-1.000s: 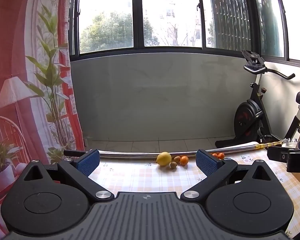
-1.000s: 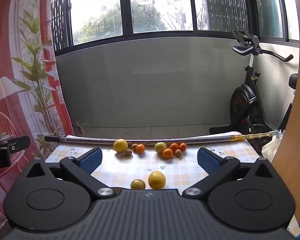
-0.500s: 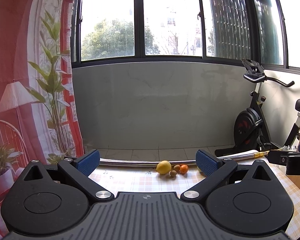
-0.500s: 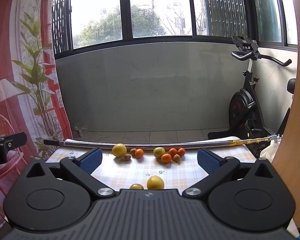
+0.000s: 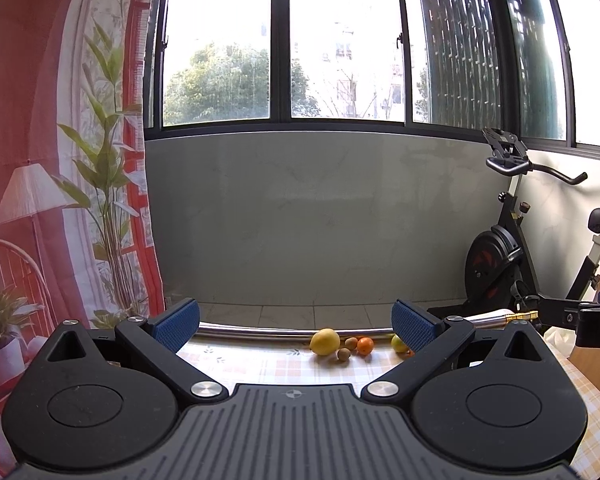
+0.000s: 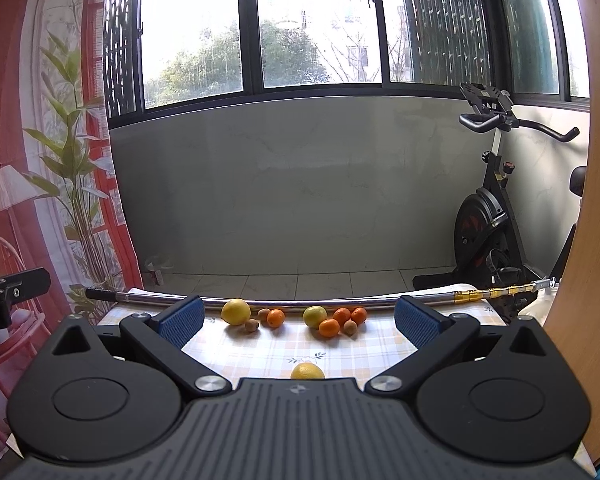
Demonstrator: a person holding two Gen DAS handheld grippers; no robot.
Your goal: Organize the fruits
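Right wrist view: the right gripper point(image 6: 298, 318) is seen with its jaws spread wide and nothing between them, held above the near part of the checked table point(image 6: 384, 346). Against a metal pole point(image 6: 340, 302) at the far edge, two clusters of fruit are laid out. The left cluster is made up of a lemon point(image 6: 236, 311), two small brown fruits point(image 6: 264, 314) and an orange point(image 6: 276, 317); the right cluster, a little apart, holds a yellow-green citrus point(image 6: 315, 316), three oranges point(image 6: 329, 328) and another small brown fruit point(image 6: 349, 327). A lone yellow fruit point(image 6: 307, 371) is left near, just ahead of the gripper body and well apart from both clusters.

In the left wrist view, the left gripper point(image 5: 296, 322) is likewise held wide and empty, with the left cluster seen between its fingers, far off.

Sorting appears well advanced, with the step in hand judged to be a pause before the next pick. The lone near fruit is probably to be fetched next: the right gripper would need to be lowered and its fingers closed around the fruit's middle, gently, since round fruit rolls easily.

No marked long axis is shown by the lone fruit, which looks nearly round; the lemon looks slightly elongated, though its direction cannot be told. The rows themselves run left to right along the pole.
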